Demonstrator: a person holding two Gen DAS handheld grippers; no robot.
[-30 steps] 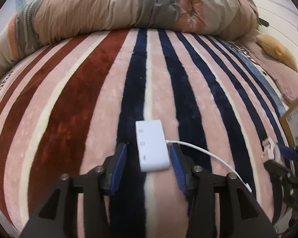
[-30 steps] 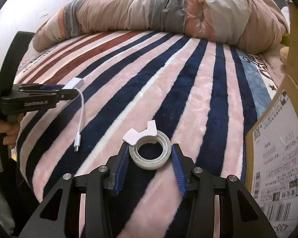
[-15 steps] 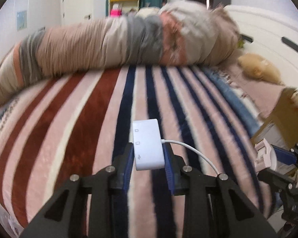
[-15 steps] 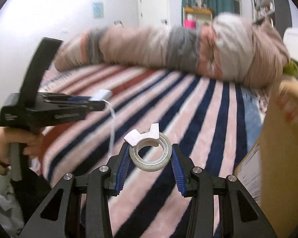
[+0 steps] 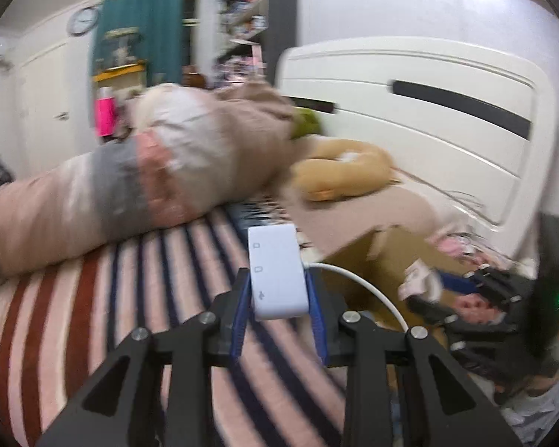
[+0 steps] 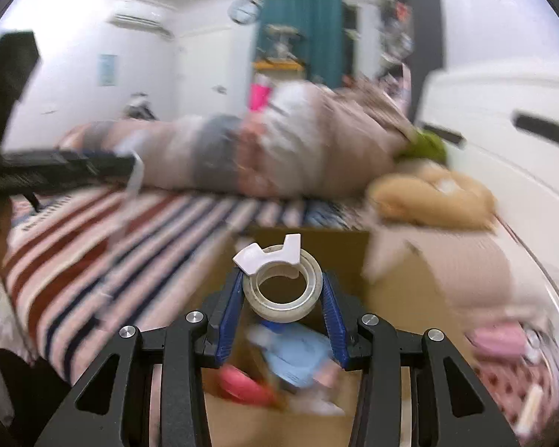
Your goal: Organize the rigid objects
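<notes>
My left gripper (image 5: 277, 292) is shut on a white adapter hub (image 5: 275, 270) whose white cable (image 5: 369, 288) trails off to the right; it hangs above the striped blanket (image 5: 93, 316). My right gripper (image 6: 282, 288) is shut on a roll of clear tape (image 6: 283, 290) with a white plastic cutter tab (image 6: 268, 255) on top. The roll hangs over an open cardboard box (image 6: 339, 246) that holds a light blue item (image 6: 298, 354) and a red one (image 6: 242, 383). In the left wrist view the right gripper (image 5: 428, 287) shows at the right; in the right wrist view the left gripper (image 6: 128, 164) shows at the left.
A rolled duvet (image 5: 130, 186) lies across the far side of the bed. A tan plush toy (image 5: 339, 175) rests by the white headboard (image 5: 428, 119). The cardboard box (image 5: 384, 257) stands at the bed's right side. Both views are blurred by motion.
Both grippers lifted off the blanket with their objects and swung right toward the cardboard box. The left jaws closed onto the adapter hub, raising it off the bed.
</notes>
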